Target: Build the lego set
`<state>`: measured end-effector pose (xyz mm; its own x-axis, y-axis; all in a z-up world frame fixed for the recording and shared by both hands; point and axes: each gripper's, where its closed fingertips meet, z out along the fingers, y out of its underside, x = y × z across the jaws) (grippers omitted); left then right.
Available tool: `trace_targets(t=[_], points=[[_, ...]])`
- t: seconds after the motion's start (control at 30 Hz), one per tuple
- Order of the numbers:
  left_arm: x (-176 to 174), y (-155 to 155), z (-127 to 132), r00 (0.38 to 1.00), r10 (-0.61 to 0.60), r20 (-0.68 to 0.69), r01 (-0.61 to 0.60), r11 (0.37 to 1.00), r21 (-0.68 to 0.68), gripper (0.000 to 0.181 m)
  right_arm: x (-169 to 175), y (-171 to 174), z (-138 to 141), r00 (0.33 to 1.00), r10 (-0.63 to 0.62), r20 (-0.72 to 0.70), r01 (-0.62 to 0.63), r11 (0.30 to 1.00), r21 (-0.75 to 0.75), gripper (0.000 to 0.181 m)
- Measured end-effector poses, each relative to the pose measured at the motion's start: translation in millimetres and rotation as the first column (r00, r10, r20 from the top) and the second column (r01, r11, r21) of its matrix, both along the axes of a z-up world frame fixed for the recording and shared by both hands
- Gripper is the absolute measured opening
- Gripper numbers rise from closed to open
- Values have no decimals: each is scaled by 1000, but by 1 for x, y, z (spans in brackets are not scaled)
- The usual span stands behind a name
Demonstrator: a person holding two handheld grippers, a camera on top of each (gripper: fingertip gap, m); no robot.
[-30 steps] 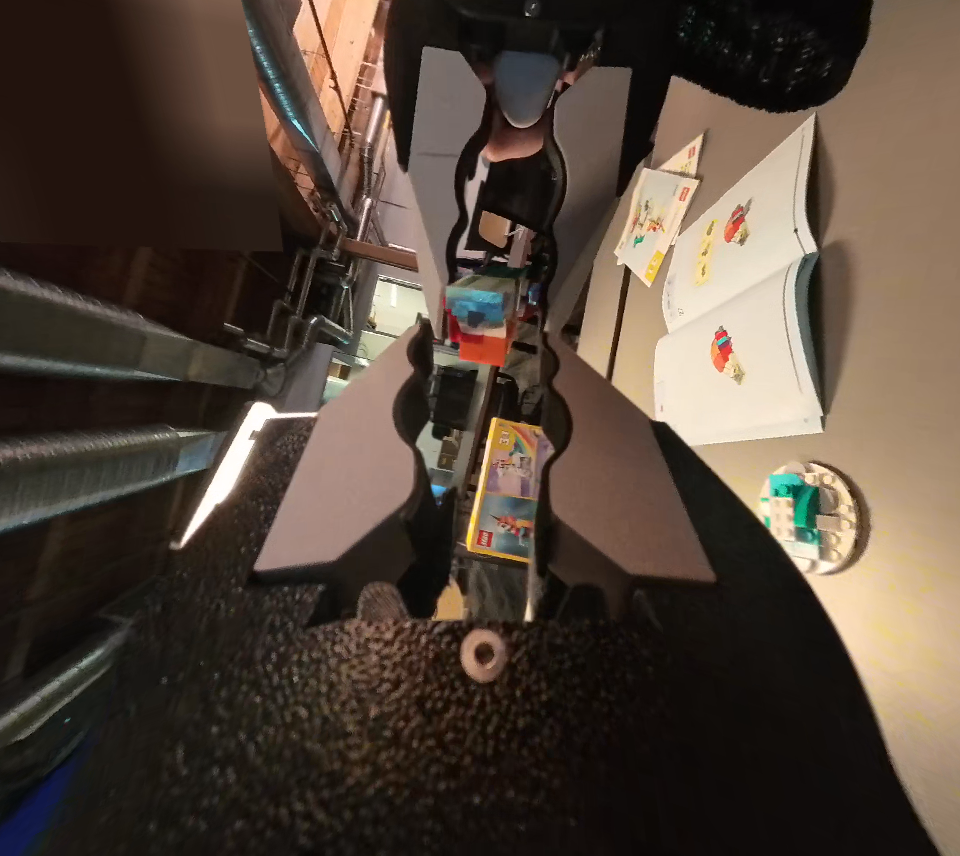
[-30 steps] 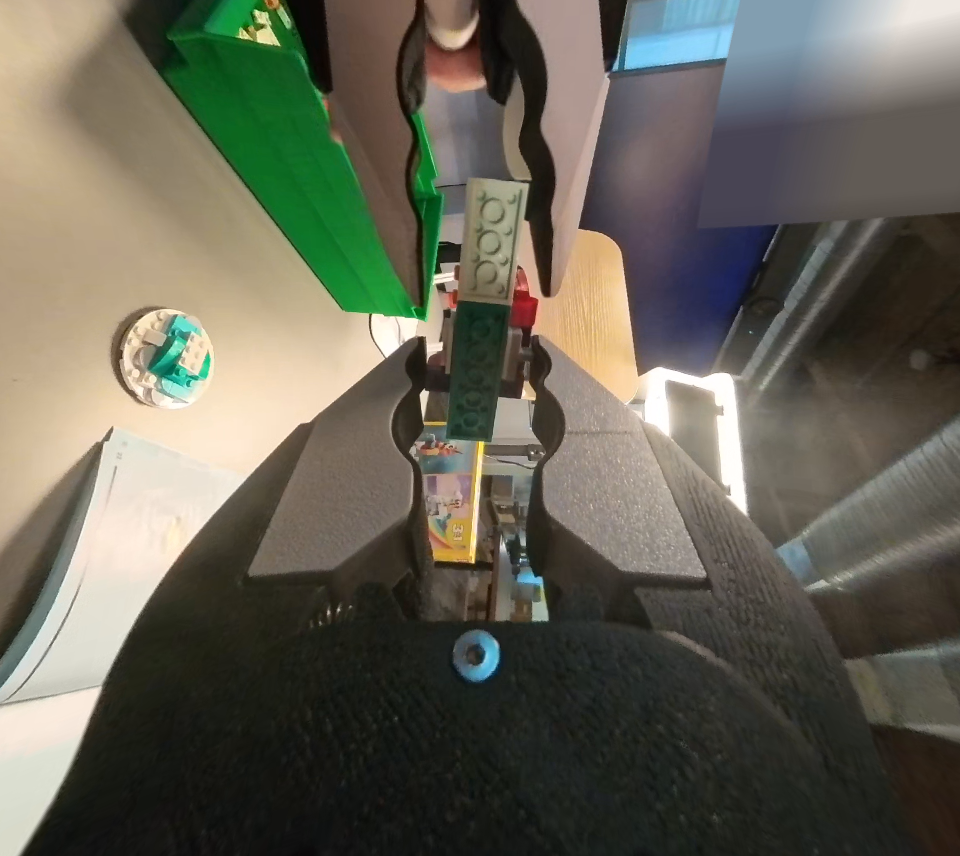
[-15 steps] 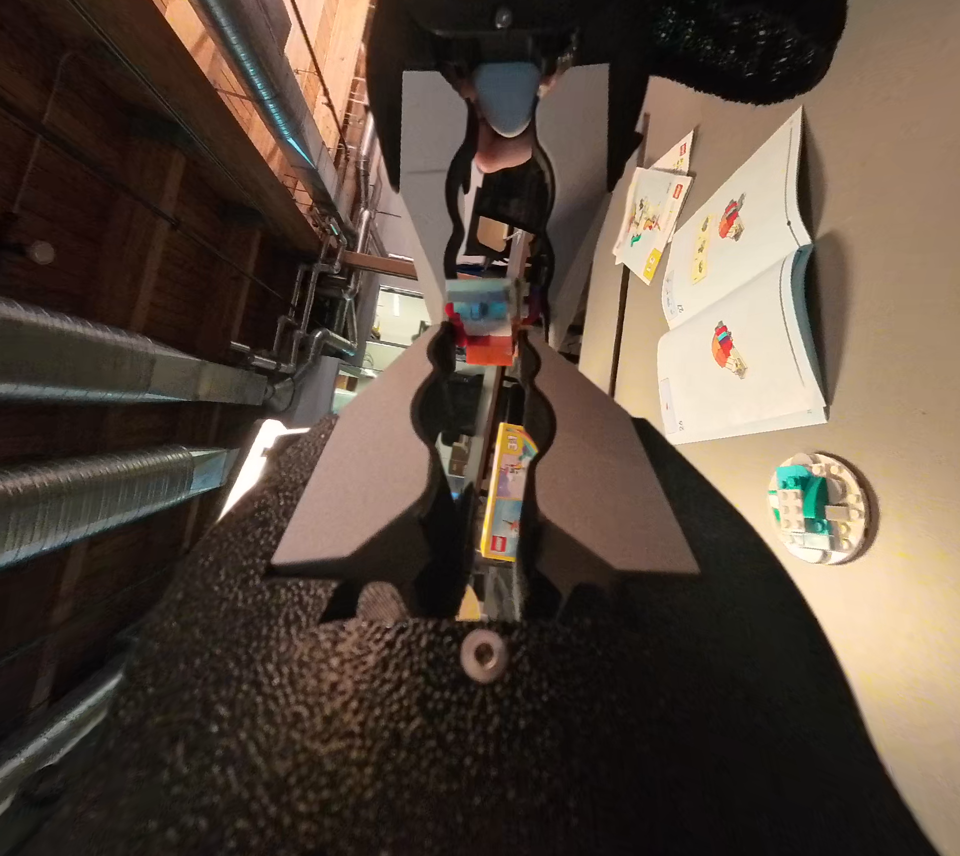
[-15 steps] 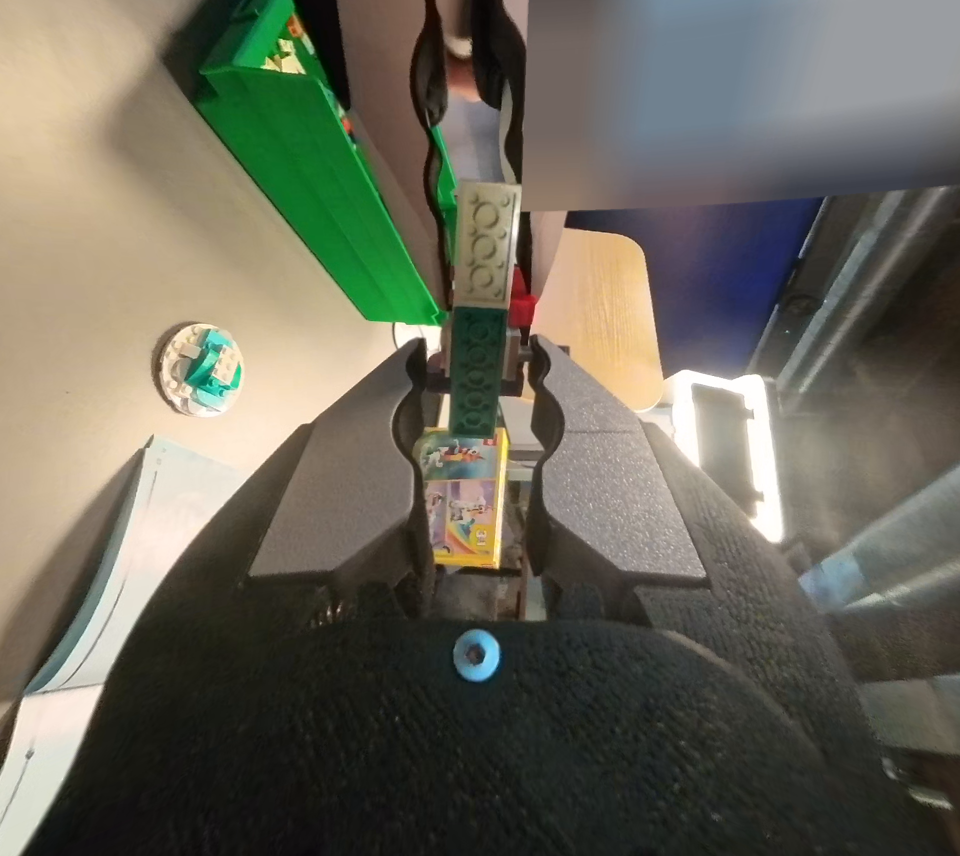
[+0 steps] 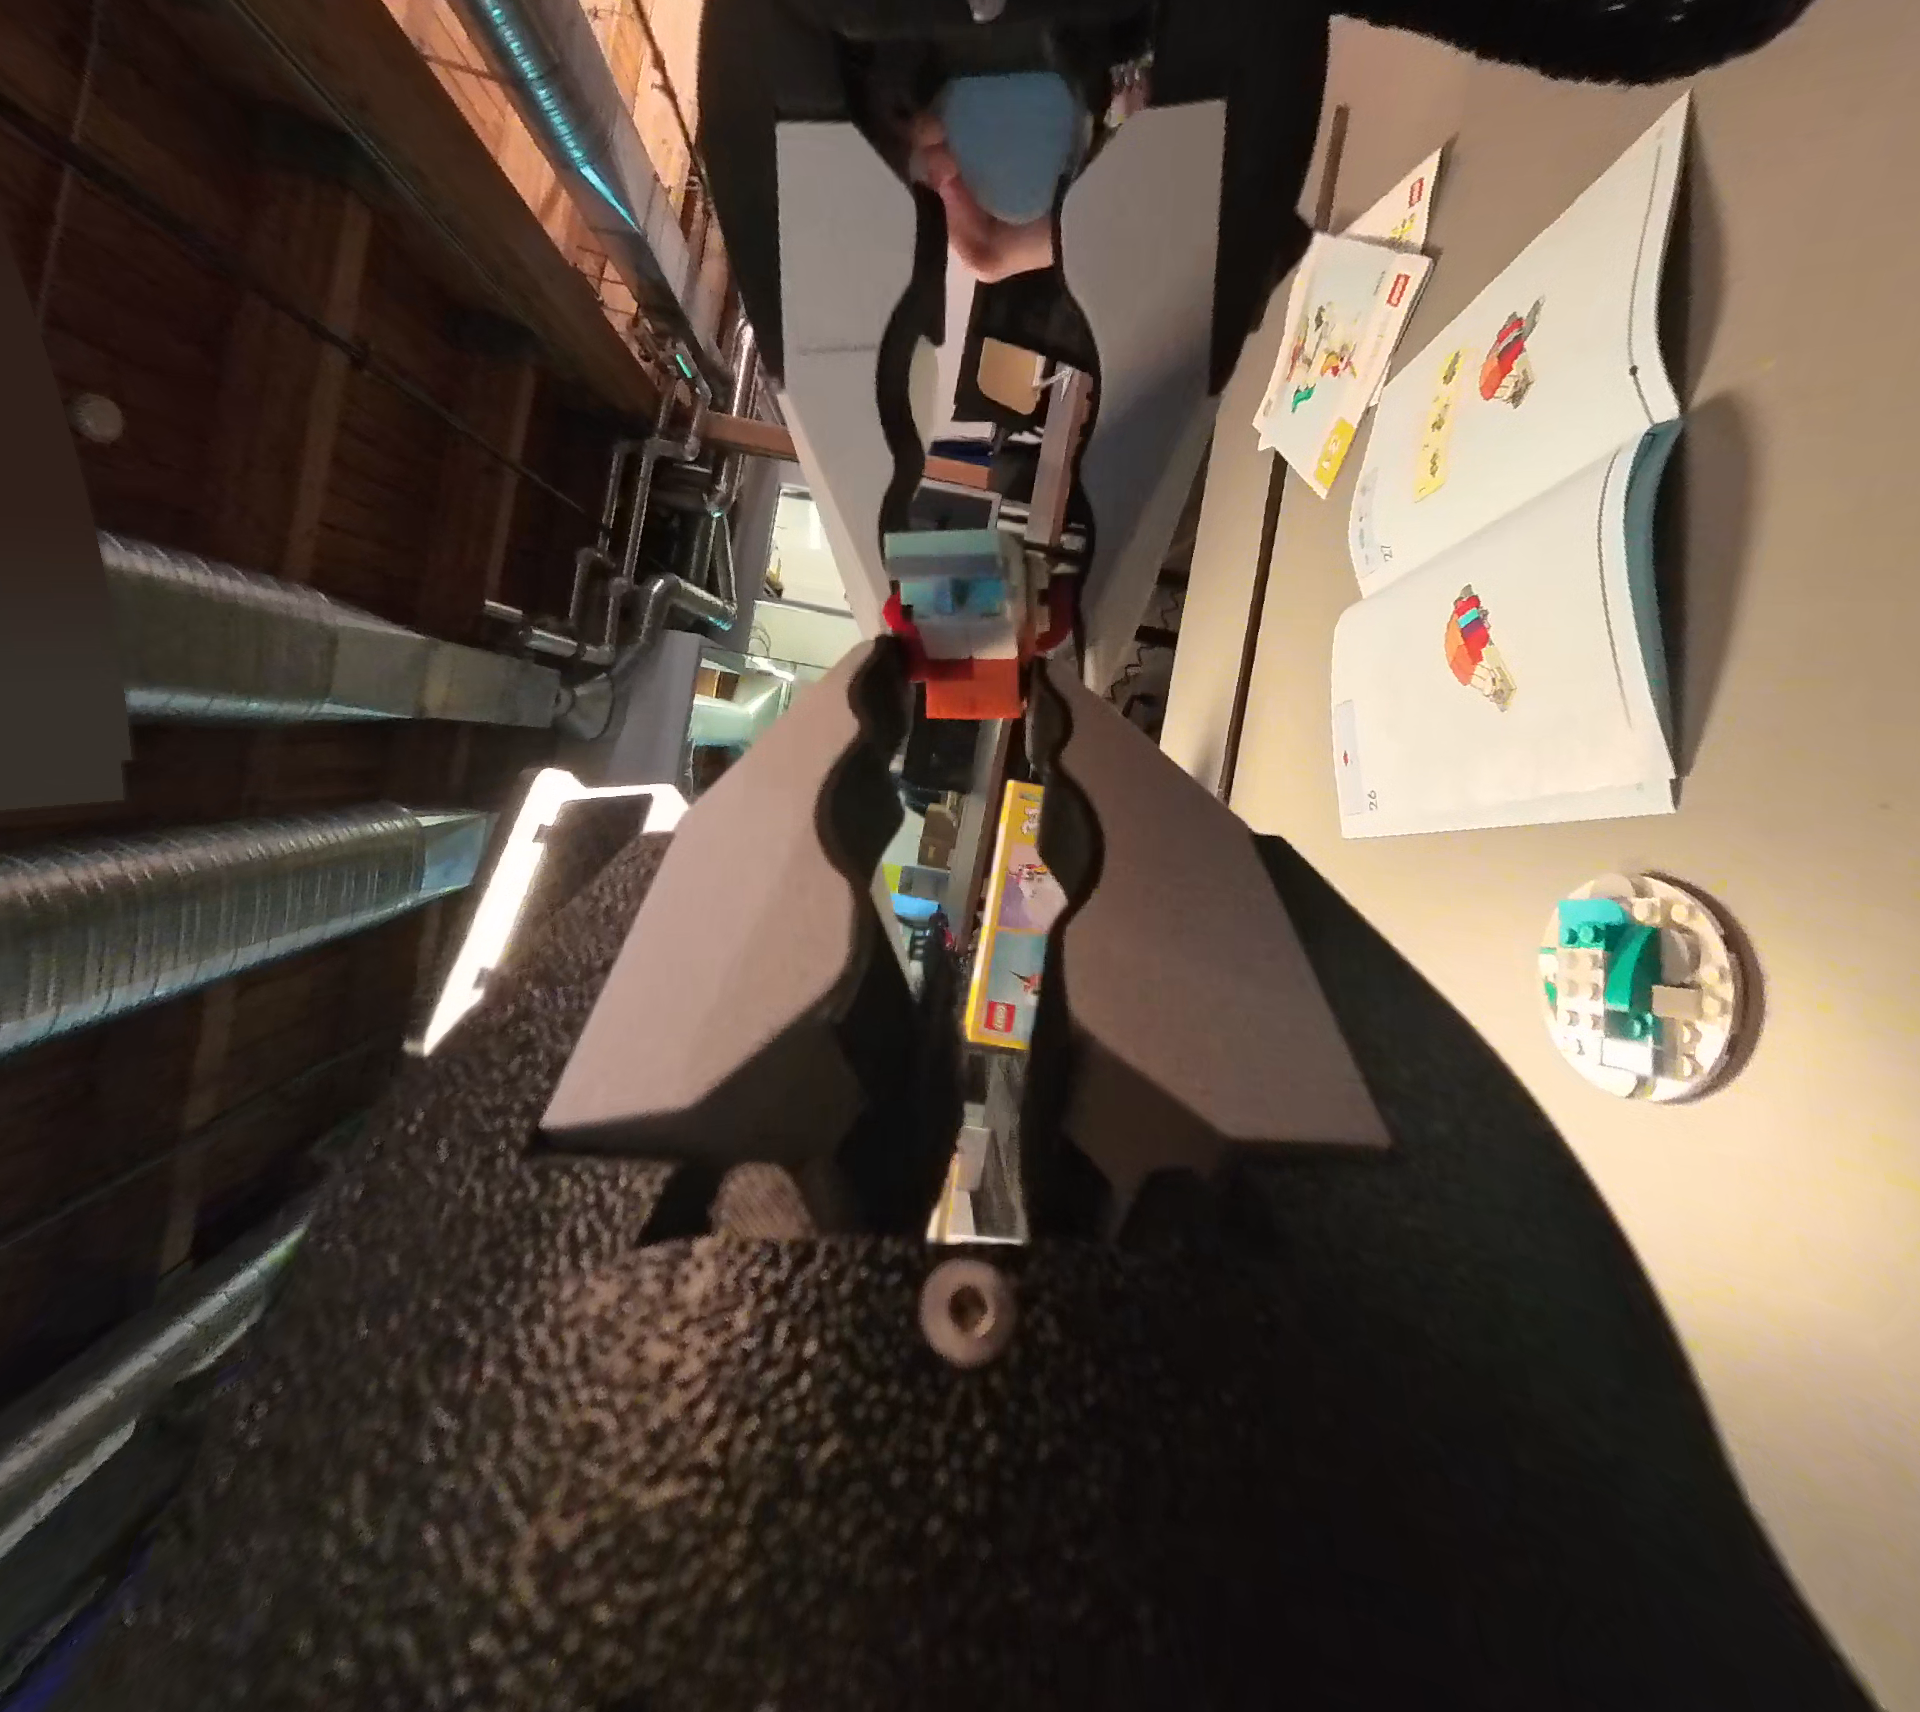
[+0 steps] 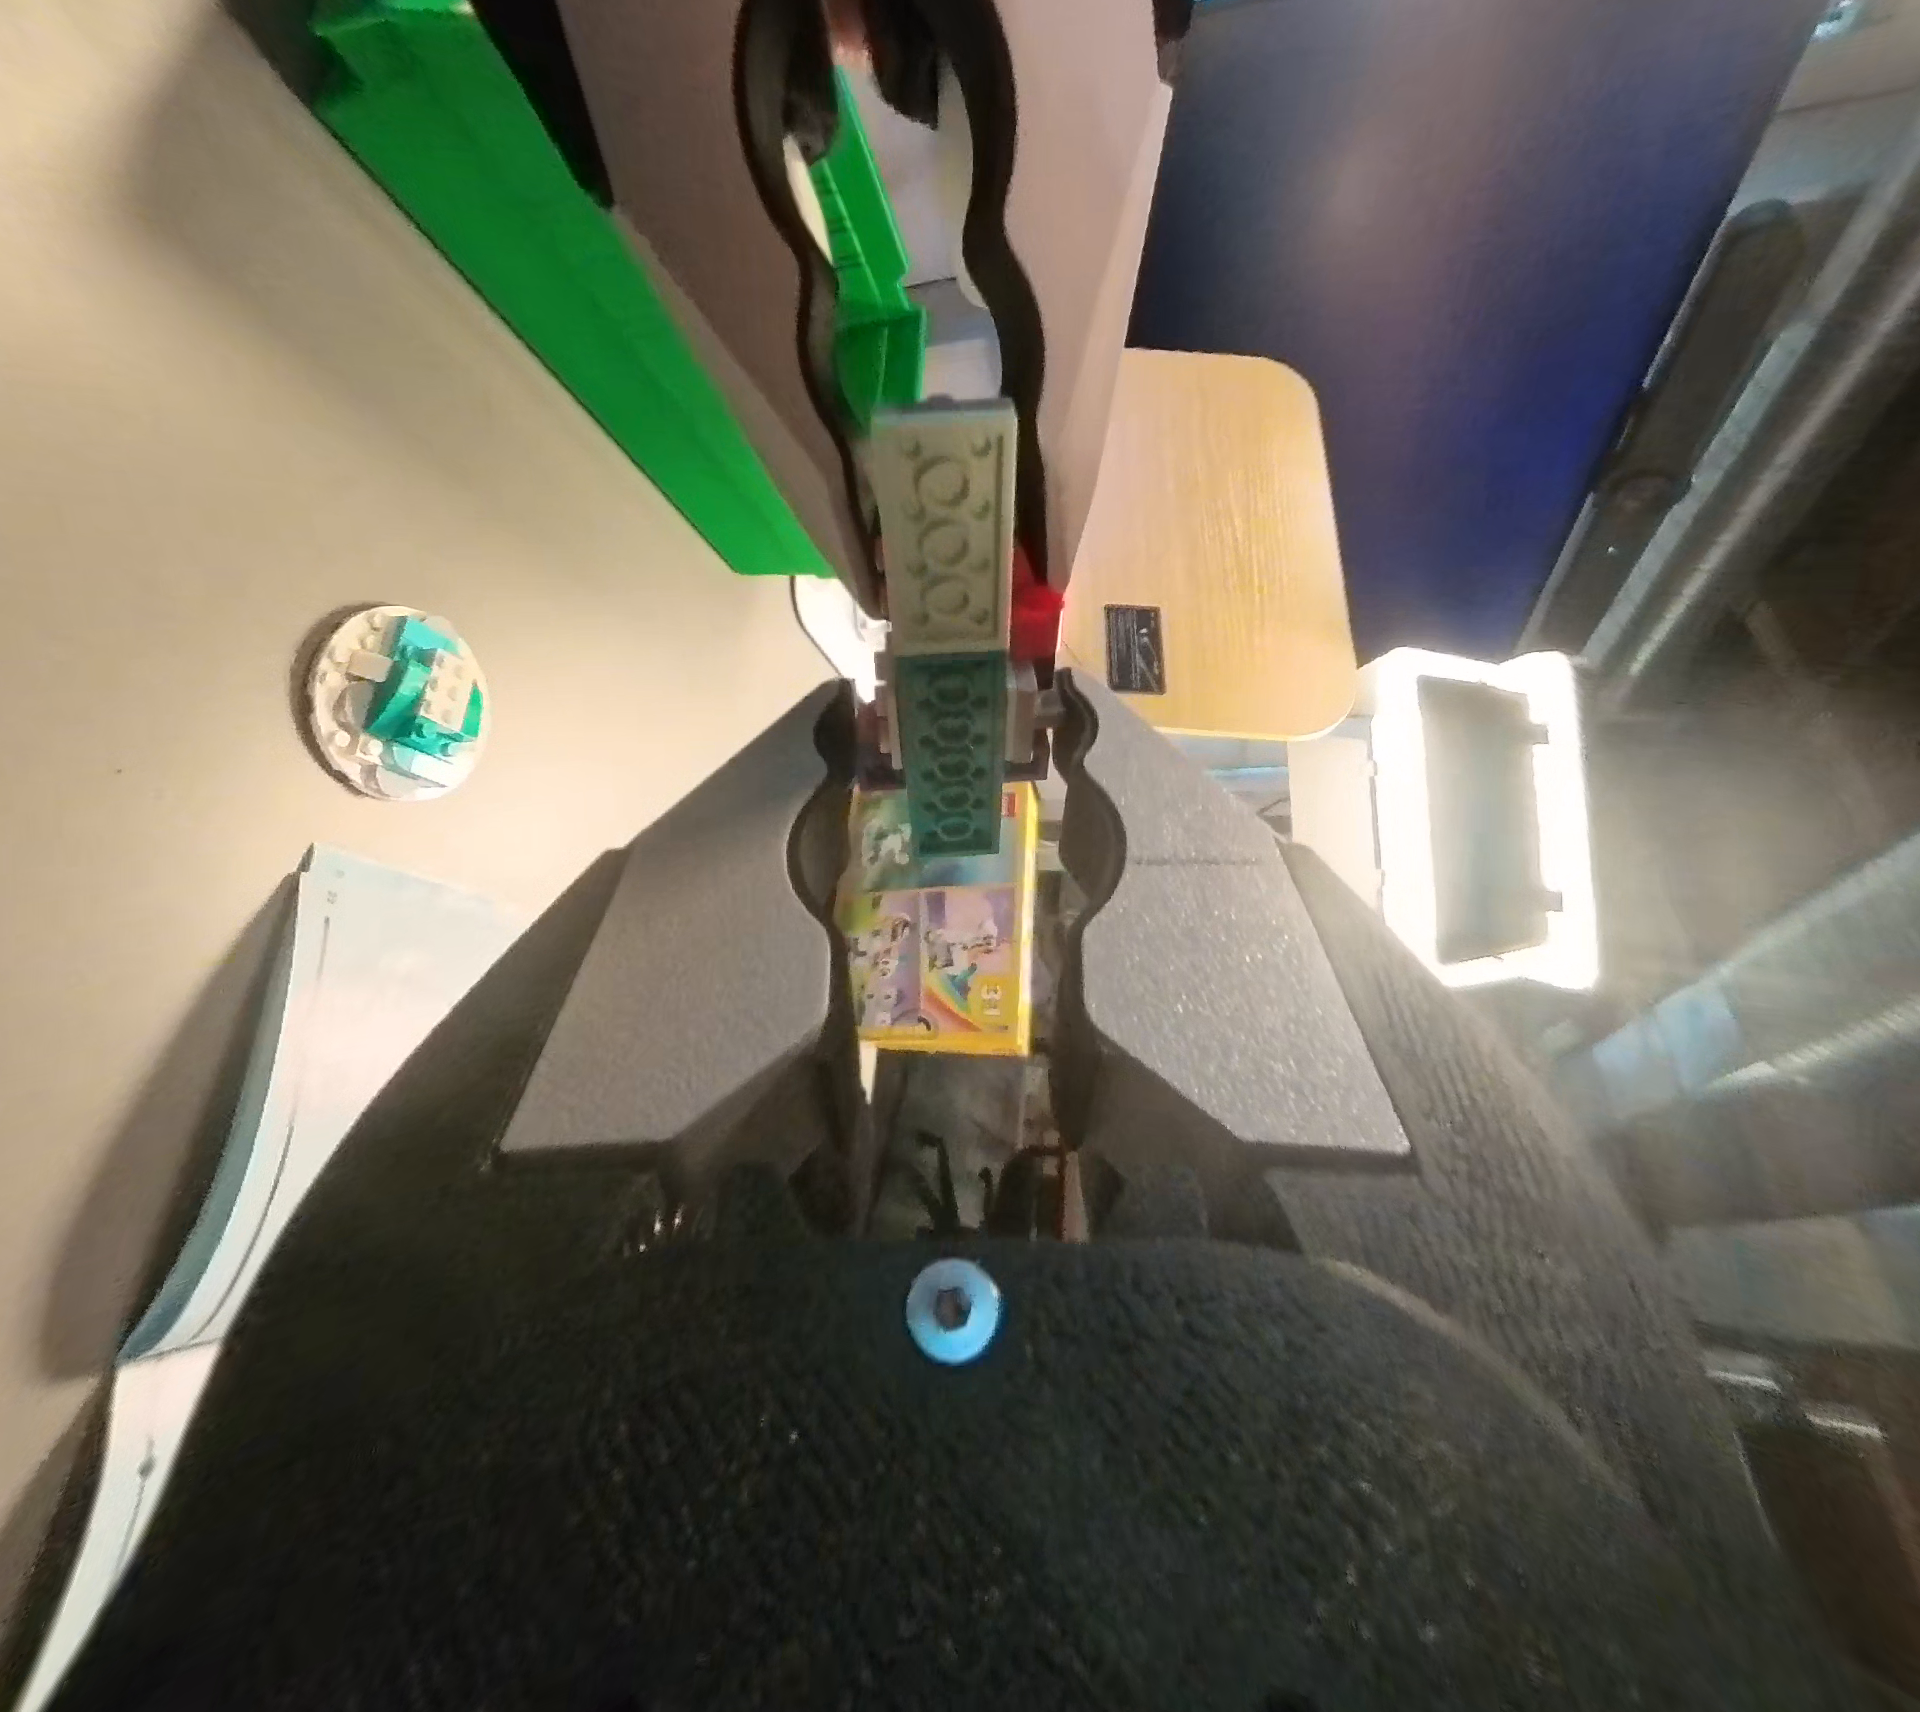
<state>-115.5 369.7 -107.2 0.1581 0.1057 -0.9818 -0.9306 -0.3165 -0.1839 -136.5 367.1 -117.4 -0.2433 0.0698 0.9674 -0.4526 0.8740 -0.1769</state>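
Observation:
Both grippers meet tip to tip in the air above the table and share one small lego assembly. In the left wrist view, my left gripper (image 5: 966, 675) is shut on its orange, white and light blue end (image 5: 961, 623), and the right gripper (image 5: 982, 561) comes in from above. In the right wrist view, my right gripper (image 6: 956, 712) is shut on the grey sides of the dark green plate (image 6: 951, 769). The pale green plate (image 6: 940, 519) and a red piece (image 6: 1039, 623) extend into the left gripper's fingers (image 6: 727, 312).
A round white plate with teal and white bricks (image 5: 1642, 987) lies on the beige table (image 5: 1787, 1247); it also shows in the right wrist view (image 6: 400, 701). An open instruction booklet (image 5: 1507, 519), leaflets (image 5: 1340, 343), a green parts bin (image 6: 582, 291) and a yellow lego box (image 6: 945, 935) are nearby. Only a small space, under 4 cm, lies between the two pairs of fingers.
Both grippers stay shut on the assembly and have tilted and shifted together slightly. The left gripper's fingers look closer in the right wrist view, and the yellow box shows more fully.

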Motion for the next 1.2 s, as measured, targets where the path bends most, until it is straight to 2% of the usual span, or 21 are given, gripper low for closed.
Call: trace_targets(t=[0.07, 0.23, 0.33, 0.47, 0.67, 1.03, 1.13, 1.2], points=[[-1, 2, -1, 999, -8, 38, 7, 1000, 27, 21, -2, 2, -2, 1000, -9, -2, 9, 1000, 9, 36], [0, 2, 0, 968, -86, 236, 64, 993, 97, 22, -2, 1, 0, 1000, 4, 2, -4, 1000, -20, 37], [2, 0, 4, 948, -132, 290, 97, 986, 133, 22, -2, 1, 3, 1000, 11, 10, -10, 999, -36, 37], [6, -2, 7, 949, -158, 273, 123, 982, 141, 22, -1, 0, 3, 1000, 18, 25, -17, 999, -42, 37], [11, -2, 5, 977, -142, 162, 128, 987, 95, 19, 0, -2, 1, 998, 24, 49, -22, 999, -36, 37], [11, -2, 3, 971, -125, 203, 113, 991, 70, 18, 1, -3, -4, 997, 38, 64, -34, 998, -60, 36], [12, -3, 6, 965, -148, 217, 126, 986, 113, 20, 4, -4, -1, 998, 50, 40, -48, 997, -54, 37], [9, -3, 8, 959, -142, 246, 115, 986, 123, 28, 7, -5, -3, 997, 62, 46, -60, 997, -55, 37]])
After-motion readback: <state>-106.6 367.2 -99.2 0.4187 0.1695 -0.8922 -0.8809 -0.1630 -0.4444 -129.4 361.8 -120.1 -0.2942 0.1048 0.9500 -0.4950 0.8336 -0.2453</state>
